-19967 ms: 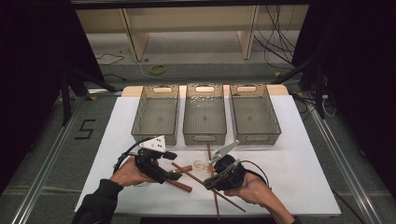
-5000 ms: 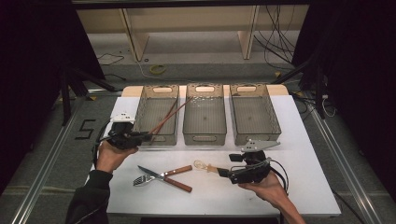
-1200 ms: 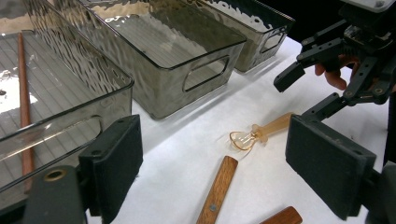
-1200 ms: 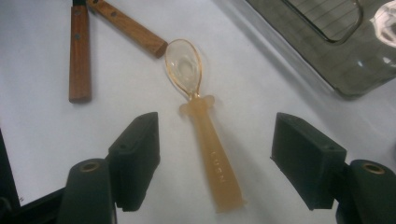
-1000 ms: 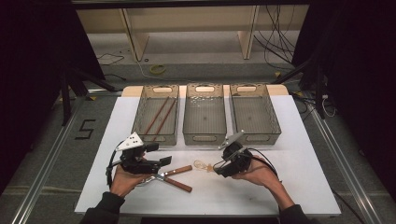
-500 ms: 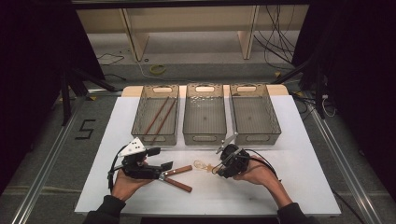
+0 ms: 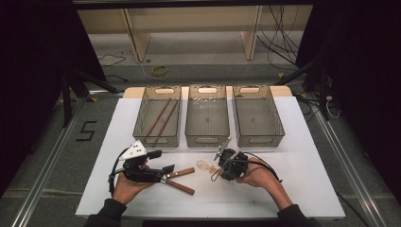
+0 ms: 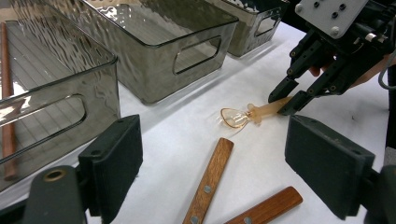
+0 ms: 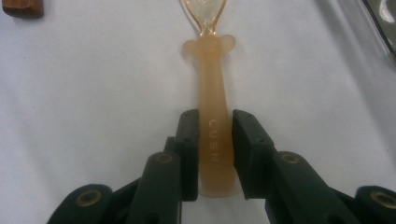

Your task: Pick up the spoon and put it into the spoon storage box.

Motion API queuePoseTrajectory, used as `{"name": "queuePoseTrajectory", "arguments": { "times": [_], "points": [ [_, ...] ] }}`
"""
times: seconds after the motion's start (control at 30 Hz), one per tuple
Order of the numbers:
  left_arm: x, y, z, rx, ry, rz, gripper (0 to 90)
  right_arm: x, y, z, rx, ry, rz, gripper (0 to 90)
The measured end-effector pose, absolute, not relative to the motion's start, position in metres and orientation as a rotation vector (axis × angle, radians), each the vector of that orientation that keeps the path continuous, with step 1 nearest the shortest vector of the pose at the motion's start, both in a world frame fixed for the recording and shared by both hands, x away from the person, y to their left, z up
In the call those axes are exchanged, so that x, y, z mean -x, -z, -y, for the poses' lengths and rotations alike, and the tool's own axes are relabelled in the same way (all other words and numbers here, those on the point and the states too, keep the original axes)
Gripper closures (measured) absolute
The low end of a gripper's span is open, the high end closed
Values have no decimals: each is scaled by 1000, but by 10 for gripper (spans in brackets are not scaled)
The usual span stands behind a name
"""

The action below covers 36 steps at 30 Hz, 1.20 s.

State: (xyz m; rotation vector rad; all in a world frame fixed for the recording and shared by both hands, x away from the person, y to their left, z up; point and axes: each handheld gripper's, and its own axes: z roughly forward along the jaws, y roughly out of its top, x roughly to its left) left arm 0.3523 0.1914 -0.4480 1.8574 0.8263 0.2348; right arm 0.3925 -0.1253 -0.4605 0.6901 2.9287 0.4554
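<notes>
Here the right hand-held gripper has just been closing, and its jaws now clasp the amber handle of a translucent spoon lying flat on the white desk, just in front of the middle bin. The left hand-held gripper stands with jaws spread wide and empty over the wooden-handled tongs, near the spoon's bowl. Two brown chopsticks lie in the left bin.

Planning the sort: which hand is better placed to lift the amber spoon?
Right. The right gripper has just been closing, its fingers now on the spoon handle. The left gripper stands open over wooden handles.
</notes>
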Motion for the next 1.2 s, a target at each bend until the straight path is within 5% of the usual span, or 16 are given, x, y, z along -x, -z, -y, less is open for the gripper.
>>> {"name": "queuePoseTrajectory", "arguments": {
  "times": [1.2],
  "points": [
    [-353,452,-198,-1838,-260,-827,187,-400,411,151,-870,-952,-2764,752]
  ]
}}
